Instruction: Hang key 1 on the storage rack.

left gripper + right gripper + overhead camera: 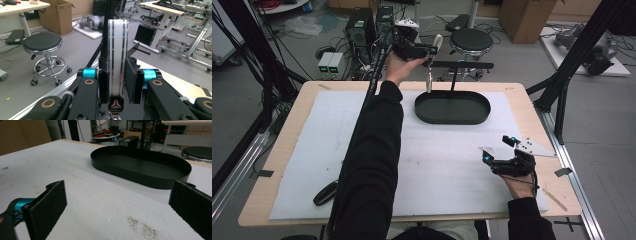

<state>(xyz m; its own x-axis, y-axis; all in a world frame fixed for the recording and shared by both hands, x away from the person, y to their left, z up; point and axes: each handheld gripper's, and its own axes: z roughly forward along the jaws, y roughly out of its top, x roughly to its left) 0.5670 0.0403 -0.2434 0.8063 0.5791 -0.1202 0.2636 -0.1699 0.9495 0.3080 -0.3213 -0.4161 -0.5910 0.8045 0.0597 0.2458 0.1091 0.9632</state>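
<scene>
Watch (430, 70) hangs from the left gripper (430, 50) near the stand's crossbar (459, 65), above the oval tray (452, 120); not yet hung. Second watch (325, 193) lies near the table's near-left edge.
Left gripper view: pads clamp the white strap (117, 57).
Right gripper view: right gripper (117, 207) gapes, nothing between the jaws, low over the mat (100, 202).

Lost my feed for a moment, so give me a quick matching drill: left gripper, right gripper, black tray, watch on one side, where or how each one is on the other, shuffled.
Things:
1. left gripper
2. right gripper
3. black oval tray
4. watch

States:
A. empty, on the white mat at the table's far side
B. jaws wide apart, low over the mat near the table's right edge
C. clamped by its strap, hanging above the tray's far left end
D. raised over the table's far edge, shut on a strap

Pairs: 1-D, 2-B, 3-A, 4-C
</scene>
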